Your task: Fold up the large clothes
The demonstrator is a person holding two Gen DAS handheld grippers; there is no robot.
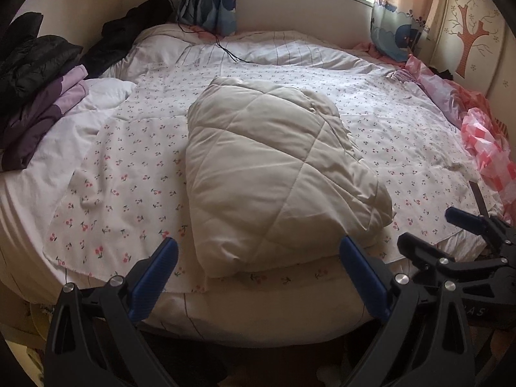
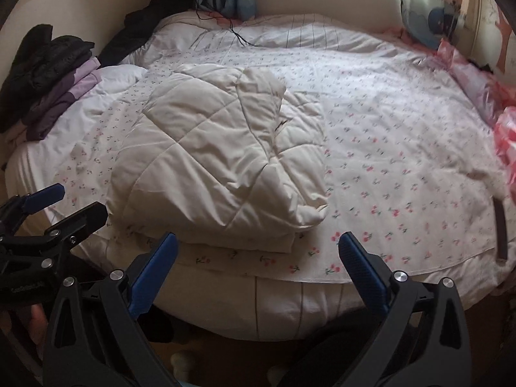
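Observation:
A cream quilted padded garment (image 1: pixel 271 177) lies folded into a thick bundle on the cherry-print sheet (image 1: pixel 135 167), near the bed's front edge. It also shows in the right wrist view (image 2: pixel 213 161). My left gripper (image 1: pixel 258 251) is open and empty, held just short of the bundle's near edge. My right gripper (image 2: pixel 258 245) is open and empty, in front of the bundle's near right corner. The right gripper also shows at the right of the left wrist view (image 1: pixel 432 229), and the left gripper at the left of the right wrist view (image 2: pixel 77 200).
A pile of folded dark and purple clothes (image 1: pixel 38 96) sits at the bed's left side. Pink checked bedding (image 1: pixel 483 142) lies along the right edge. A black cable (image 1: pixel 225 48) runs across the far bedding. Curtains (image 1: pixel 209 0) and a window stand behind.

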